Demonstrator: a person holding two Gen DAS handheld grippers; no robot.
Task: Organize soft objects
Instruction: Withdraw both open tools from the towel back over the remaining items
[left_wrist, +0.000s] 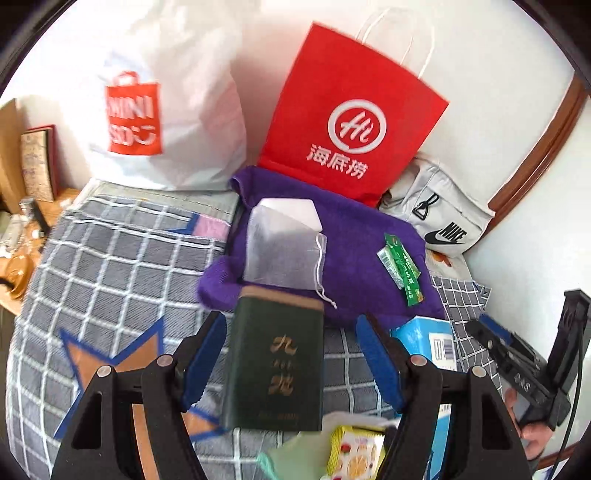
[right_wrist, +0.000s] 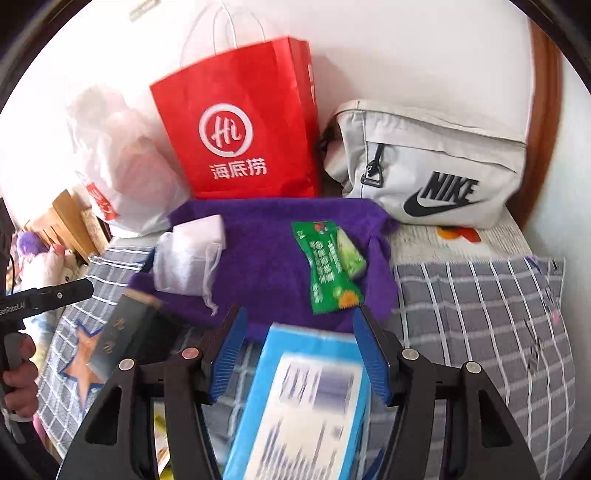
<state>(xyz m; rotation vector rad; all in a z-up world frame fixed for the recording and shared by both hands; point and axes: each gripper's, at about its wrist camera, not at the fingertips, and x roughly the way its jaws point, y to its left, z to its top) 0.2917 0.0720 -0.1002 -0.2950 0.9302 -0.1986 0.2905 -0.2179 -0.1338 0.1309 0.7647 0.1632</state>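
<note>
Bed (right_wrist: 480, 295) right free | purple towel (right_wrist: 266, 258) central | wall (right_wrist: 406, 55) behind

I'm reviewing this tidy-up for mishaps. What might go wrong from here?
1. The green snack packets and mesh drawstring pouch lie loose on the purple towel; lifting it would spill them.
2. The red paper bag stands upright right behind the towel and may topple if bumped.

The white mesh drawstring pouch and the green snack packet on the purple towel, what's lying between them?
Nothing, just bare purple fluffy towel between the white mesh drawstring pouch and the green snack packet. The right wrist view shows it best.
</note>
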